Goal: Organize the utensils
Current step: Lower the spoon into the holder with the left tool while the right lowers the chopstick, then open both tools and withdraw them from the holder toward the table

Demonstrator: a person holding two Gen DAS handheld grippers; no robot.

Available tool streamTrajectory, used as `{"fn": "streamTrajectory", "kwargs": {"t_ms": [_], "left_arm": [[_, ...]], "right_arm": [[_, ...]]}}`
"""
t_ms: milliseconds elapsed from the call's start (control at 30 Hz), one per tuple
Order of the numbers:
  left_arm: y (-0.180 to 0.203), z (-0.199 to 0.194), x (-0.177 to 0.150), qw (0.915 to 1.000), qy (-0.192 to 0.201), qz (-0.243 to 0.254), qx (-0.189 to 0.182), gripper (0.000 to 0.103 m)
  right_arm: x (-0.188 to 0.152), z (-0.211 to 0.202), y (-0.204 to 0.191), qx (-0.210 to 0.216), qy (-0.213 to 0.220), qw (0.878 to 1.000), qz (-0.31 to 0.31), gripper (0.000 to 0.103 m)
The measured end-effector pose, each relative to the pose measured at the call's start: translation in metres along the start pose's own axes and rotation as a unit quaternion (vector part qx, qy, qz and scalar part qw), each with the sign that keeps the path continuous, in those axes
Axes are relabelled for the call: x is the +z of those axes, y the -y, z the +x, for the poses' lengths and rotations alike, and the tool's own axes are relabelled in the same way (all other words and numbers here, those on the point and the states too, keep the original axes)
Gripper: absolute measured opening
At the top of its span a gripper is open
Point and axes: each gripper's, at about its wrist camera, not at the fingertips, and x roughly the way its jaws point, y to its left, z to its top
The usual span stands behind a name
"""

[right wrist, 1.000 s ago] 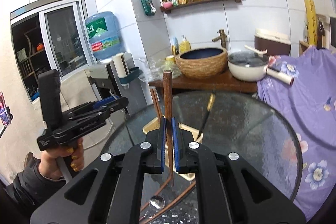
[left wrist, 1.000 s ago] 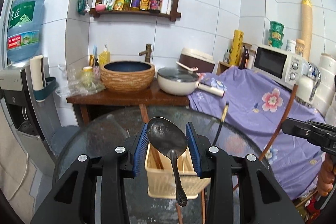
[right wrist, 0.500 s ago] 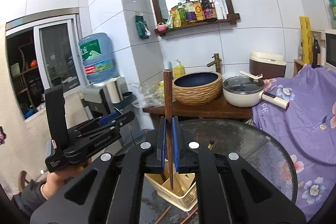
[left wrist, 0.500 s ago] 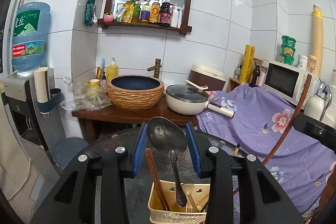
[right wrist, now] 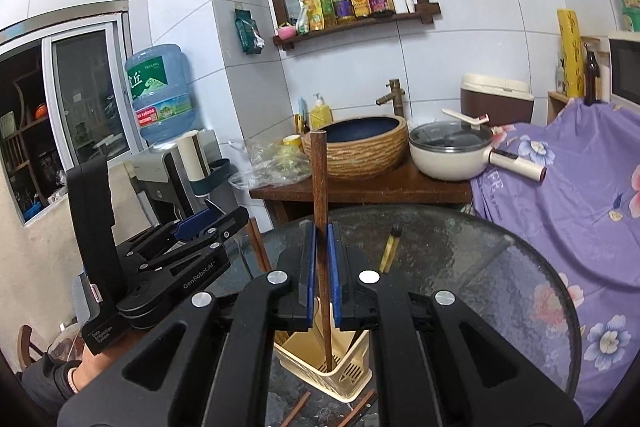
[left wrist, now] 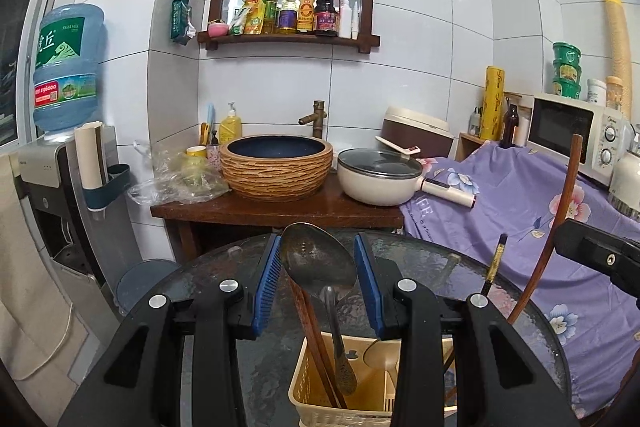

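My left gripper (left wrist: 317,239) is shut on the bowl of a metal spoon (left wrist: 320,263). The spoon's handle hangs down into the cream utensil basket (left wrist: 308,383), next to a brown chopstick (left wrist: 310,323) that leans in it. My right gripper (right wrist: 321,227) is shut on an upright brown chopstick (right wrist: 319,179). That chopstick's lower tip sits inside the basket (right wrist: 352,371). A gold and black chopstick (right wrist: 390,247) pokes up behind the basket. The two grippers hang side by side over the basket: the right gripper (left wrist: 600,259) shows at the right edge, the left gripper (right wrist: 180,255) at the left.
The basket stands on a round glass table (left wrist: 440,267). Loose chopsticks (right wrist: 300,409) lie in front of it. Behind are a wooden stand with a woven basin (left wrist: 276,167) and a lidded pot (left wrist: 380,179), a purple flowered cloth (left wrist: 520,195), a microwave (left wrist: 572,131) and a water dispenser (left wrist: 52,163).
Both grippers have drawn back and sunk a little. The basket now lies lower in both views, with the spoon's handle and the chopstick's tip down inside it.
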Motion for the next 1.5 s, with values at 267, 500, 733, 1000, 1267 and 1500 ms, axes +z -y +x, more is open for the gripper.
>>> {"fn": "streamTrajectory", "kwargs": {"t_ms": [267, 500, 733, 1000, 1267, 1500], "left_arm": [[0.002, 0.012, -0.025, 0.9999, -0.011, 0.000, 0.006, 0.036], [0.000, 0.019, -0.045, 0.9996, -0.027, 0.000, 0.006, 0.036], [0.002, 0.023, -0.058, 0.9993, -0.036, 0.013, 0.007, 0.036], [0.001, 0.028, -0.065, 0.9988, -0.046, 0.015, 0.006, 0.036], [0.003, 0.031, -0.070, 0.9981, -0.055, 0.027, 0.000, 0.037], [0.002, 0.031, -0.073, 0.9978, -0.057, 0.034, 0.000, 0.037]], "right_arm": [[-0.025, 0.014, 0.004, -0.007, -0.008, 1.000, 0.004, 0.007], [-0.049, 0.024, 0.008, -0.013, -0.020, 1.000, 0.009, 0.006], [-0.057, 0.026, 0.012, -0.018, -0.026, 0.999, 0.013, 0.004], [-0.065, 0.024, 0.016, -0.027, -0.022, 0.999, 0.011, 0.005], [-0.076, 0.021, 0.019, -0.035, -0.023, 0.999, 0.014, 0.005], [-0.089, 0.015, 0.024, -0.032, -0.028, 0.999, 0.023, 0.006]]}}
